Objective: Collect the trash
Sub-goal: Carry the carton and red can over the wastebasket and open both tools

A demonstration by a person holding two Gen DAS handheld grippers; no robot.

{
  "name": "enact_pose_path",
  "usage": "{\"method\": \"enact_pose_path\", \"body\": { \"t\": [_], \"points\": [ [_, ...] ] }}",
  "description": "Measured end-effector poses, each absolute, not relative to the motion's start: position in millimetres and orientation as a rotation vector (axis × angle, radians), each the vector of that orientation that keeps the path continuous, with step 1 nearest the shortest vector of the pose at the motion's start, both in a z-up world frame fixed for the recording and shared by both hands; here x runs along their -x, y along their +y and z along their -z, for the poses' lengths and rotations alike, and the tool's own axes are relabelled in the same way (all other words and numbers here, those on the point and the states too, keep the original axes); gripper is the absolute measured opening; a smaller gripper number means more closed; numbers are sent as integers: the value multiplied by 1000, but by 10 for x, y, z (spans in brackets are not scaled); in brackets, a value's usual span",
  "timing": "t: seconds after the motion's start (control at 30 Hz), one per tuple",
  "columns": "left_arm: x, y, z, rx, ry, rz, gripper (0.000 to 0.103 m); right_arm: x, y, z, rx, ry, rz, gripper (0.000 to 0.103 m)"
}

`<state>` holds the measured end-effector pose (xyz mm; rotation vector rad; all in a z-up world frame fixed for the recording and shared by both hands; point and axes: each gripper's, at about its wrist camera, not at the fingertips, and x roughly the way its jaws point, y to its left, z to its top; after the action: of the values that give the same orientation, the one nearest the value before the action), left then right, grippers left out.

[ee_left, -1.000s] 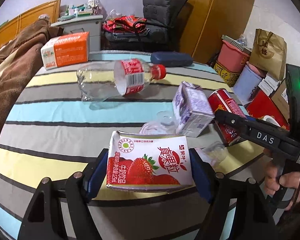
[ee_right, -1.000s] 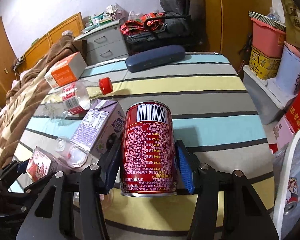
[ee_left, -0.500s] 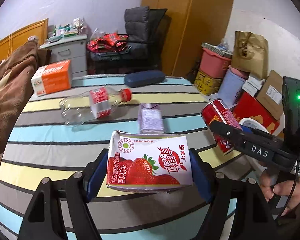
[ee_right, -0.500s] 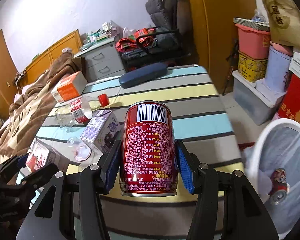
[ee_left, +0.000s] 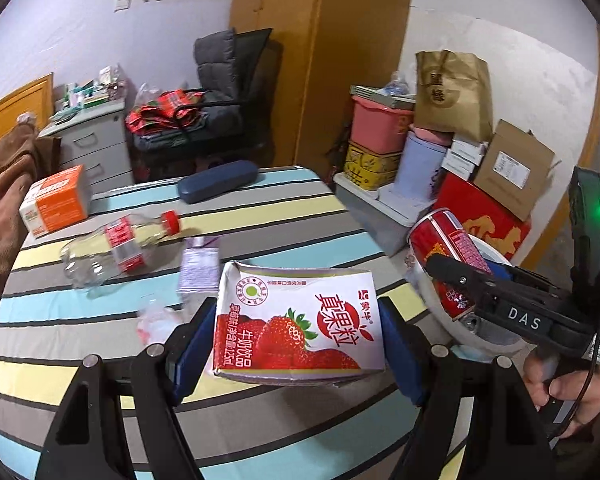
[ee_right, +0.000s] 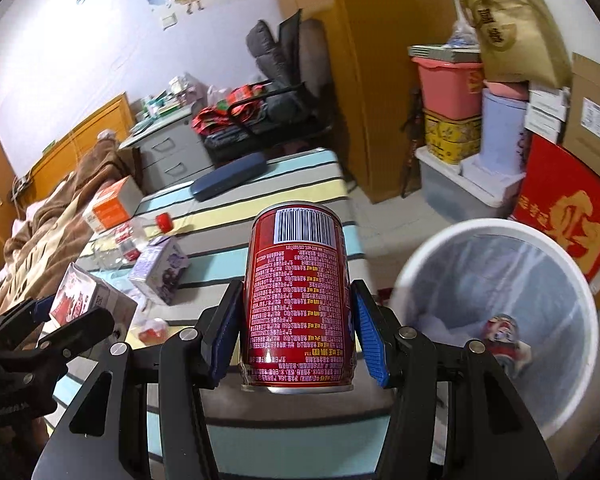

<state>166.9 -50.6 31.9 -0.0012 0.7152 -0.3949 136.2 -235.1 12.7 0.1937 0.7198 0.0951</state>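
Two items lifted | left tool (ee_left: pixel 298 340) grips strawberry carton (ee_left: pixel 296 330) | right tool (ee_right: pixel 298 332) clamps red can (ee_right: pixel 298 296) beside white bin (ee_right: pixel 496 316) | bin seemingly holds one can | bottle (ee_left: pixel 118 248), purple carton (ee_right: pixel 160 274) remain on tabletop (ee_left: pixel 280 216)

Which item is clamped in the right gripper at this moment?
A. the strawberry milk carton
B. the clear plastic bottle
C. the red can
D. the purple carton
C: the right gripper is shut on the red can, its blue pads against both sides, beside the white bin; the strawberry milk carton sits in the left gripper.
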Motion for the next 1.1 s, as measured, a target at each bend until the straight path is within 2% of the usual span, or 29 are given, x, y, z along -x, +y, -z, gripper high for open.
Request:
{"method": "enact_pose_path", "body": {
  "t": [0.57, 1.1],
  "points": [
    [-1612, -1571, -406, -87, 696, 582, 79, -993, -3176, -124, -242, 688, 100, 54],
    [-1680, -2315, -168, -163, 766, 682, 79, -963, -3678, 161, -271, 782, 212, 55]
  ]
}}
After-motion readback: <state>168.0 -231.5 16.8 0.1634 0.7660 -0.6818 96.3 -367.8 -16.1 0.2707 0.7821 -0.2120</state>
